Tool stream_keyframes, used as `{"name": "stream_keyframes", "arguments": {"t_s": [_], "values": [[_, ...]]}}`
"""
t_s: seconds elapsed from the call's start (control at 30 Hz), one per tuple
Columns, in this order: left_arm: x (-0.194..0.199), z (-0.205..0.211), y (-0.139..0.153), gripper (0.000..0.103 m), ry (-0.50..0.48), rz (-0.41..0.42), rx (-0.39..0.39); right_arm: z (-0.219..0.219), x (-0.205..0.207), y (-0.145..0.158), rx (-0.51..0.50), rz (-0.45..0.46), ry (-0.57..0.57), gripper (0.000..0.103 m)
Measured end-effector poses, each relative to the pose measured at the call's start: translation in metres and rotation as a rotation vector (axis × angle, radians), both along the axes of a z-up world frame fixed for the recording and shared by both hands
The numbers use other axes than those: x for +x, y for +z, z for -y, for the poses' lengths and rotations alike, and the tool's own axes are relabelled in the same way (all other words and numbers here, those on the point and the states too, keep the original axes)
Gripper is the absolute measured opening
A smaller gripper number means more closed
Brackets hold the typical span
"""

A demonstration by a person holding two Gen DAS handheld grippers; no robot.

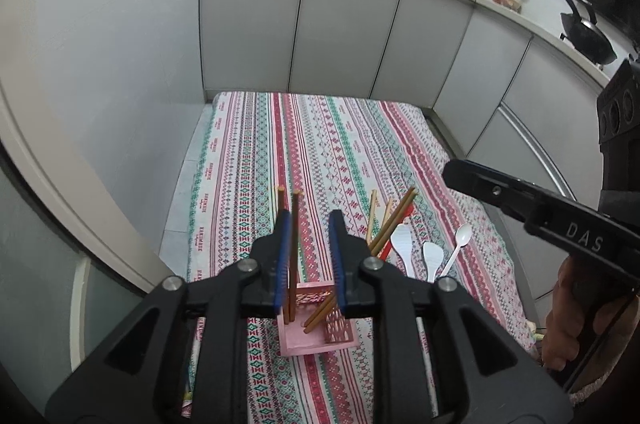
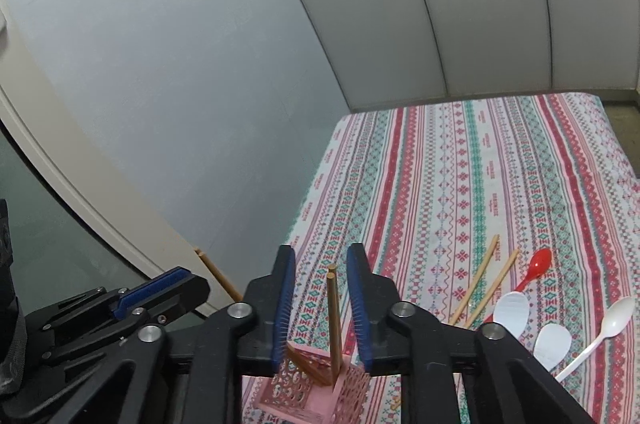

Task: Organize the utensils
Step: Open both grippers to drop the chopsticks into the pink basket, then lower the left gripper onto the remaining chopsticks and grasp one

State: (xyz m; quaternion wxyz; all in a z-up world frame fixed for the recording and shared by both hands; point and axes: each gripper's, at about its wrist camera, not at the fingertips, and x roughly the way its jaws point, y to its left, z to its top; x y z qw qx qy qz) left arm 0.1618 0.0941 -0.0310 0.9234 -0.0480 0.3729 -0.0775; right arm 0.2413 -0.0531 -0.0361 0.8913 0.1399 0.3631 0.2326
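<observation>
Patterned cloth on table [image 2: 500, 164], pink holder [image 1: 316, 336] below me with chopsticks [image 1: 294, 248] standing inside, spoons [image 2: 516, 308] lying loose beside it; my left gripper [image 1: 310, 260] and right gripper [image 2: 322, 304] jaws both apart, gripping nothing.

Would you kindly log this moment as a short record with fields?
surface: striped tablecloth
holder: pink holder, chopsticks standing in it
loose chopsticks: two, on the cloth
spoons: red spoon, three white spoons, on the cloth
left gripper: jaws open, above holder
right gripper: jaws open, chopsticks between, not pinched
</observation>
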Motion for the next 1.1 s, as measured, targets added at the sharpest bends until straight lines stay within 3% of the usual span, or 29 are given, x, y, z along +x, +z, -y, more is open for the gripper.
{"name": "stream_keyframes", "arguments": {"t_s": [0.1, 0.23, 0.5, 0.77, 1.1], "values": [[-0.009, -0.001, 0.009, 0.037, -0.001, 0.014, 0.0, 0.01, -0.008, 0.009, -0.004, 0.013, -0.006, 0.039], [-0.019, 0.001, 0.015, 0.05, -0.019, 0.011, -0.005, 0.026, -0.016, 0.014, -0.01, 0.004, -0.02, 0.043], [-0.029, 0.02, 0.002, 0.072, -0.061, -0.048, 0.021, 0.067, -0.028, 0.007, -0.044, -0.044, -0.08, 0.057], [-0.037, 0.056, -0.013, 0.08, -0.156, -0.089, 0.049, 0.101, -0.033, -0.023, -0.067, -0.143, -0.133, 0.073], [-0.024, 0.12, -0.045, 0.08, -0.266, -0.187, 0.082, 0.149, -0.027, -0.062, -0.076, -0.234, -0.206, 0.075]]}}
